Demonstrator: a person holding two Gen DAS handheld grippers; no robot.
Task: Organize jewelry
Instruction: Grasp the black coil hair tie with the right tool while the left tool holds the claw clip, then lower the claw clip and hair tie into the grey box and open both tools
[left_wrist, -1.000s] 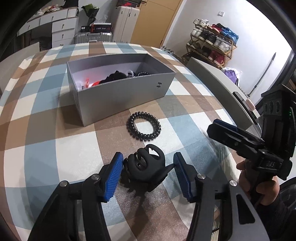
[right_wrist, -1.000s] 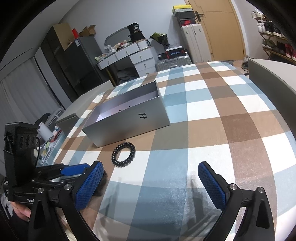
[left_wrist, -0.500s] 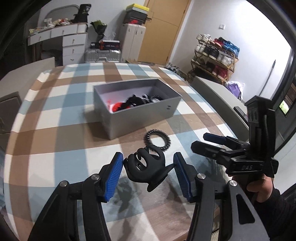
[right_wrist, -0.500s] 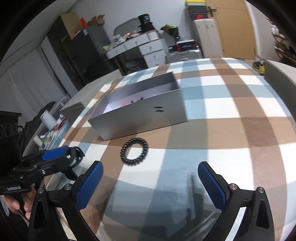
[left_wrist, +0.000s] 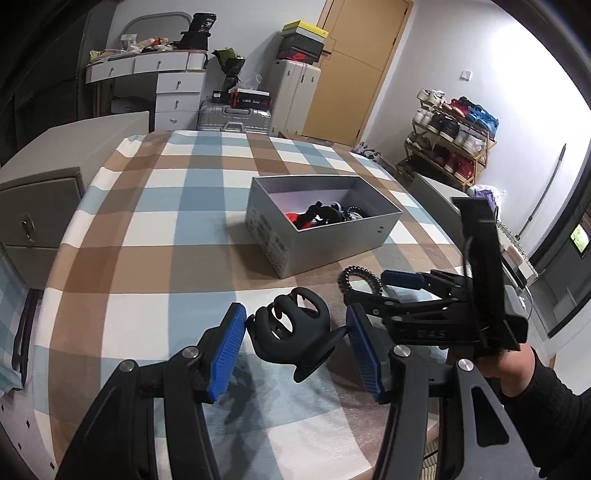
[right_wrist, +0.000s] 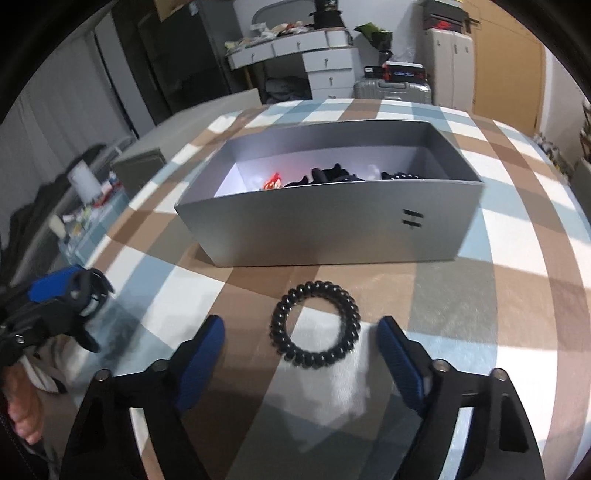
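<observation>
My left gripper (left_wrist: 295, 332) is shut on a black claw hair clip (left_wrist: 291, 328) and holds it above the checkered table; it also shows in the right wrist view (right_wrist: 79, 286) at the left. My right gripper (right_wrist: 301, 341) is open, its blue pads on either side of a black spiral hair tie (right_wrist: 314, 328) lying on the cloth; the tie also shows in the left wrist view (left_wrist: 360, 278). A grey open box (right_wrist: 332, 225) stands just beyond the tie, also seen in the left wrist view (left_wrist: 321, 240), with black and red items inside.
The checkered tablecloth (left_wrist: 155, 229) covers a round table. Grey cabinets (left_wrist: 37, 206) stand at the table's left and a shoe rack (left_wrist: 450, 136) at the far right. Drawers and a suitcase (right_wrist: 391, 88) lie behind the table.
My left gripper has lifted and pulled back with the clip. My right gripper has moved forward to the spiral hair tie, which now lies between its open pads.
</observation>
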